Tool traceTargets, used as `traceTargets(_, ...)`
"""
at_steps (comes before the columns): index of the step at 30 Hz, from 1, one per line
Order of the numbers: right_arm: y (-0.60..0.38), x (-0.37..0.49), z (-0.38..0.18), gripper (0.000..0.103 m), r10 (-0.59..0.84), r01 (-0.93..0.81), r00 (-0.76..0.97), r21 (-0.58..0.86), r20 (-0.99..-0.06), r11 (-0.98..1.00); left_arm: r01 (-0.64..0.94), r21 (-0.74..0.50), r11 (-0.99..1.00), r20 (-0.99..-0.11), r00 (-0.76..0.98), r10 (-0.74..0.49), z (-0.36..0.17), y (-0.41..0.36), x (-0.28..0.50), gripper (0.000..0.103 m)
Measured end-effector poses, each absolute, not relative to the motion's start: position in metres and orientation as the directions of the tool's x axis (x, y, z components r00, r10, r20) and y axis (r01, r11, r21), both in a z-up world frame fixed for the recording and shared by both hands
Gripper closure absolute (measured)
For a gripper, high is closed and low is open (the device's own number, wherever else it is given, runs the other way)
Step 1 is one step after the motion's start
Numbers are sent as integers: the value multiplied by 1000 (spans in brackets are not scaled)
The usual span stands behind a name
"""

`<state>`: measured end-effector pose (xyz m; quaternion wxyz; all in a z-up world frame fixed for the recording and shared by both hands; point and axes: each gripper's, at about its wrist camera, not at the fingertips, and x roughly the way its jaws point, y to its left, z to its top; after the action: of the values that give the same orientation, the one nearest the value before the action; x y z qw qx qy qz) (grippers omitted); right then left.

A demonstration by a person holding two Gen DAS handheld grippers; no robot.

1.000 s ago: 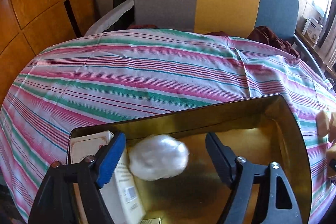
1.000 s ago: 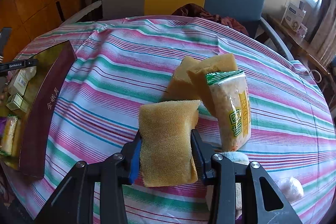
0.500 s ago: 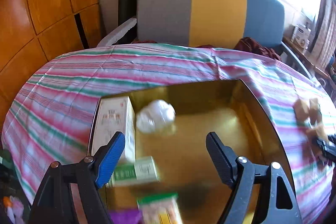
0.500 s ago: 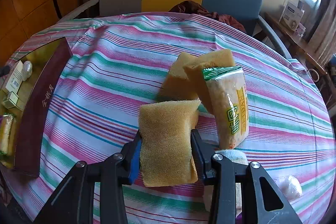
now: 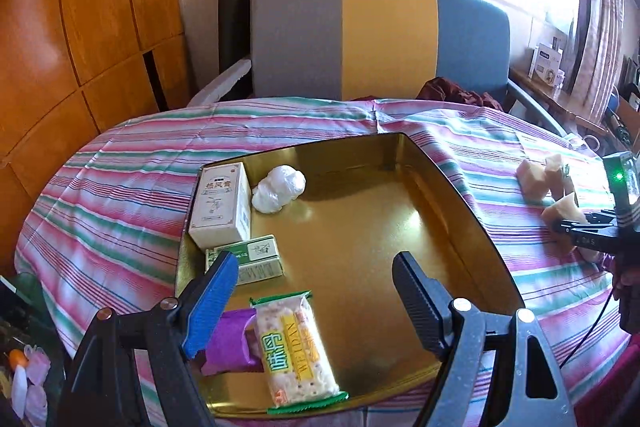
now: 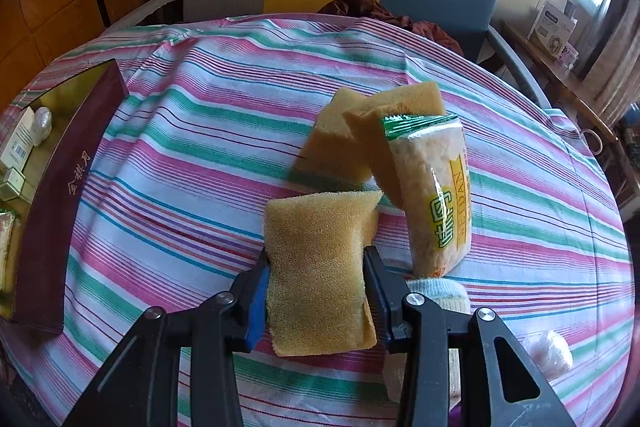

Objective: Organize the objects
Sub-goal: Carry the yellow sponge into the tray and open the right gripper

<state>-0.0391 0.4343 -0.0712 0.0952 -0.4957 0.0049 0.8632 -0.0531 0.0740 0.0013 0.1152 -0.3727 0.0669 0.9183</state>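
My right gripper [image 6: 316, 291] is shut on a yellow sponge [image 6: 320, 267], held just above the striped tablecloth. Behind it two more sponges [image 6: 360, 131] lean together with a cracker packet [image 6: 434, 195] propped against them. My left gripper [image 5: 312, 303] hangs open and empty above the near part of the gold tray [image 5: 452, 199]. The tray holds a white box [image 5: 220, 201], a white plastic ball [image 5: 280, 189], a green box [image 5: 256, 257], a purple packet [image 5: 230, 343] and a second cracker packet [image 5: 298, 339]. The right gripper [image 5: 576, 223] shows far right in the left wrist view.
The tray's maroon outer wall [image 6: 60, 195] lies at the left in the right wrist view. A white sock-like bundle [image 6: 440, 291] and a small wrapped ball [image 6: 548, 351] sit near the right gripper. A grey, yellow and blue chair [image 5: 380, 39] stands behind the table.
The left gripper has drawn back and up from the white plastic ball, so the whole tray now shows. The right gripper has kept still with the sponge.
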Motion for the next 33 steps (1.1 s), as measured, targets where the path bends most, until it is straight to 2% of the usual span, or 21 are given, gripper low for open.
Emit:
traceTargets(8,437,-40,-77,60,167,-188,-462,-88,-871,-978,-247,15,-969,-690,-704,169,5,58,-43,22)
traceTargets(15,430,-33,-42,60,78,-230,-535,56,-841,-972,-232,0,-973,-692,-702,168,2,44,-42,22)
traceTargets(25,318,-51,12,60,-131,-9,-632,176,-764,-984,-135,-130,-982,-723,-665,187,-12,-8,-47,23)
traceTargets(27,295,-57,14,60,-181,34,-627,206,-758,-978,-100,-166,-981,-737,-648,191,-17,-22,-48,24)
traceTargets(29,270,-67,13,60,-238,76,-608,243,-757,-967,-85,-164,-983,-743,-645,179,-20,-30,-47,28)
traceTargets(33,224,-92,-2,59,-313,124,-548,295,-776,-948,-59,-164,-985,-752,-639,164,-25,-44,-47,29)
